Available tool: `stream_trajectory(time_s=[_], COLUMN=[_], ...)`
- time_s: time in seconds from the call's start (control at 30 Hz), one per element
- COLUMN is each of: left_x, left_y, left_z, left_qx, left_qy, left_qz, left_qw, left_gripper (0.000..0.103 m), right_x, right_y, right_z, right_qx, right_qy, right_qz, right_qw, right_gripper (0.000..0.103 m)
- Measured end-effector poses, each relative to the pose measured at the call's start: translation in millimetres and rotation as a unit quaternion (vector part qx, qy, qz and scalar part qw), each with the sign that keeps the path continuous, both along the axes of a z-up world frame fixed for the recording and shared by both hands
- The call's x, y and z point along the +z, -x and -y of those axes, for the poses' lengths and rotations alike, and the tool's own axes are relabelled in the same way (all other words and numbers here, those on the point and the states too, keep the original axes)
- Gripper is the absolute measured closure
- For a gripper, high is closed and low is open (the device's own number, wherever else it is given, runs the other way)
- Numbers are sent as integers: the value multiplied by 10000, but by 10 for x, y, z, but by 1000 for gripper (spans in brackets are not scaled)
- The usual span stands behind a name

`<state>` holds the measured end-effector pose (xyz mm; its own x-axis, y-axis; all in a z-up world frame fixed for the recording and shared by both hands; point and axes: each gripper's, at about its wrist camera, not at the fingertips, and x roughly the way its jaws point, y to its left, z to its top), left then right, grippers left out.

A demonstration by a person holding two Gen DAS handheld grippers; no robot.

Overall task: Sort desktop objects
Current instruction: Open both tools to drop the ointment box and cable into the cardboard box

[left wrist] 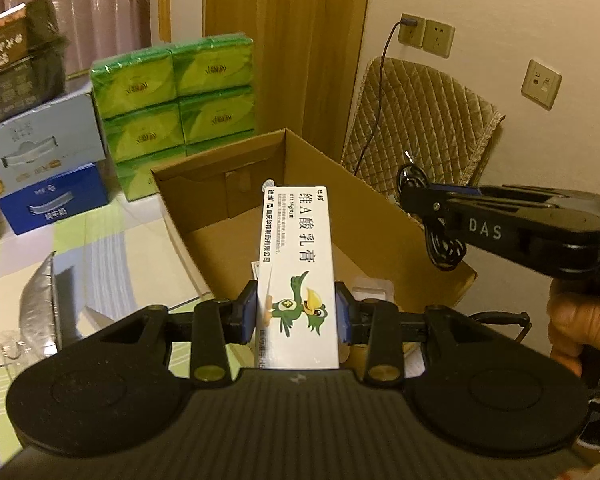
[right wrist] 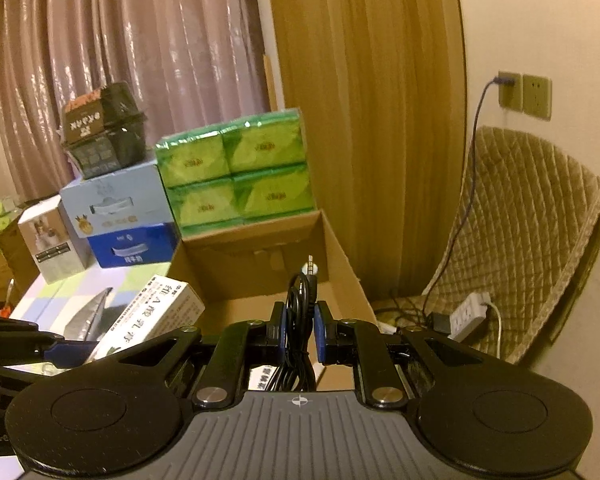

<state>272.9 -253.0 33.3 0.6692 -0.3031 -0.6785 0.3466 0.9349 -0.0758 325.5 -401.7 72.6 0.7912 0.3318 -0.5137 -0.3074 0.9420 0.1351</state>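
The left gripper (left wrist: 296, 312) is pinching a white ointment carton (left wrist: 296, 264) between its blue pads, the carton pointing forward over the near edge of an open cardboard box (left wrist: 332, 184) on the patterned tabletop (left wrist: 112, 248). The right gripper (right wrist: 300, 330) is clamping a coiled black audio cable (right wrist: 302, 300), jack plug upward, its jaws pressed nearly together on the strands. From the left wrist view, the cable is hanging above the box's right wall. A hand (left wrist: 584, 320) is gripping the right tool's handle. Something pale is lying on the box floor, possibly packaging; the view is obstructed. Green tissue packs (right wrist: 236, 172) are standing behind the box.
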Motion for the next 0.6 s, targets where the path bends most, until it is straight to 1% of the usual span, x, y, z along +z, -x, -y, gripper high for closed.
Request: stream_trajectory(time_s=[0.27, 0.3, 0.33, 0.6], left_x=[-227, -231, -232, -150], left_y=[-239, -264, -288, -257], left_z=[45, 41, 34, -178], left_qx=[1, 24, 56, 234], left_qy=[68, 109, 112, 102], left_qz=[-148, -127, -136, 6], left_qw=[9999, 9999, 9998, 9997], left_gripper=[70, 65, 58, 58], right_x=[-184, -195, -205, -256], right_y=[-172, -185, -196, -220], right_z=[16, 15, 11, -114], right_qx=[-59, -66, -67, 27], right_qy=[28, 18, 13, 15], right_qz=[-198, -215, -227, -311], right_qw=[9998, 9997, 9997, 9995], right_gripper=[92, 92, 92, 92])
